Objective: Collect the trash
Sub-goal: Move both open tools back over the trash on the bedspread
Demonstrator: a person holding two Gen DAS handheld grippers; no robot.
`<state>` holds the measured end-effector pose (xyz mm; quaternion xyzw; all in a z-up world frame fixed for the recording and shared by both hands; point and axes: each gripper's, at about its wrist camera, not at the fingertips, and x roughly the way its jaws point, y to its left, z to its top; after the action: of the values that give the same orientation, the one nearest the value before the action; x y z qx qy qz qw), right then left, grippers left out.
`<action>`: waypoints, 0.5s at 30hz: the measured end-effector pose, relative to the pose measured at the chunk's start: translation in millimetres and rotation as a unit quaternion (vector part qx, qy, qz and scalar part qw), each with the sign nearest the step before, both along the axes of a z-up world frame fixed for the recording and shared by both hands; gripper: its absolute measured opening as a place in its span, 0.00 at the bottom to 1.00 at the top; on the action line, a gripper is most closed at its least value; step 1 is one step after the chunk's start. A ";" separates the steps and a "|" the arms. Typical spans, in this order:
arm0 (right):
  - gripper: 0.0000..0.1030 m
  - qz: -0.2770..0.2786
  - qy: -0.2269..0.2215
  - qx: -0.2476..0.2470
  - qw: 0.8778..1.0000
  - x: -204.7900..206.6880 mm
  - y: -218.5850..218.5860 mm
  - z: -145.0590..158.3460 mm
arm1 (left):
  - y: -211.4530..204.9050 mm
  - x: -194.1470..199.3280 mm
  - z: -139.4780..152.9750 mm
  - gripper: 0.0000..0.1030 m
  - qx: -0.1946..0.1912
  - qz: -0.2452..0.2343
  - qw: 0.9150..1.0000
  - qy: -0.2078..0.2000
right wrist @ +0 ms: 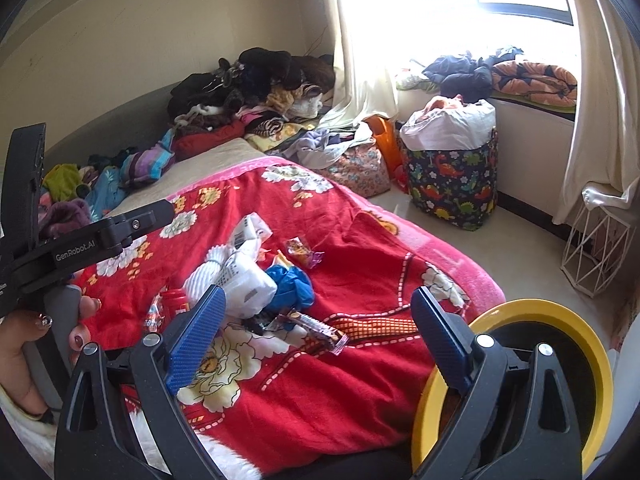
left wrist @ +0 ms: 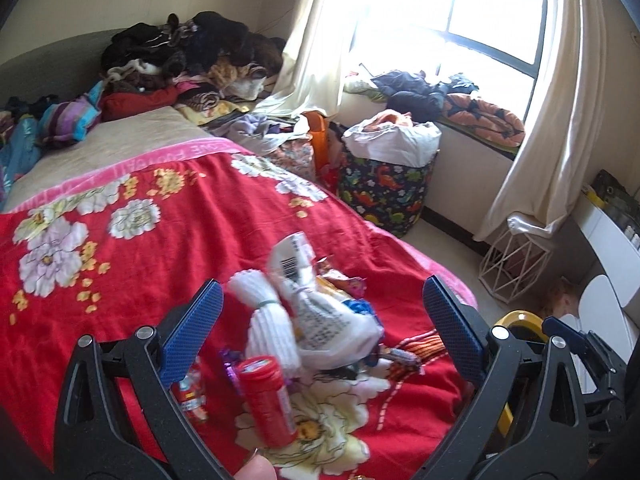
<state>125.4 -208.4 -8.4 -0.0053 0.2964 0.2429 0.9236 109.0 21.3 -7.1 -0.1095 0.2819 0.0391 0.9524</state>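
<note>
A small heap of trash is lying near the foot of a bed, on a red flowered blanket (right wrist: 320,380). In the heap: a red cylindrical canister (left wrist: 266,398) lying on its side, a white printed plastic bag (left wrist: 320,320) resting against a white ribbed cloth bundle (left wrist: 264,316), a crumpled blue wrapper (right wrist: 292,286), a dark snack wrapper (right wrist: 316,330) and a small orange-and-purple candy wrapper (right wrist: 302,252) sitting a little apart.

The left gripper (left wrist: 320,320) is hovering over the heap with its jaws spread wide, holding nothing; the canister and bag are lying between its blue pads. The right gripper (right wrist: 320,332) is also gaping wide and empty, nearer the wrappers. A yellow-rimmed bin (right wrist: 520,312) is standing just beside the bed, on the right.

Likely risks: the round canister may roll or squirt out as the jaws are closing on it. The thin wrappers are lying flat, so the pads may pinch blanket instead. The loose bag could sag and drop short of the bin.
</note>
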 end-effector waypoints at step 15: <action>0.88 0.026 0.037 -0.031 0.999 34.2 28.1 -31.3 | 30.4 -15.5 -39.8 0.89 -0.005 0.021 0.998 0.059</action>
<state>159.6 -180.3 -39.7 -0.0323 0.3372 0.2576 0.9049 93.5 51.7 -46.9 -0.1175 0.3352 0.0636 0.9326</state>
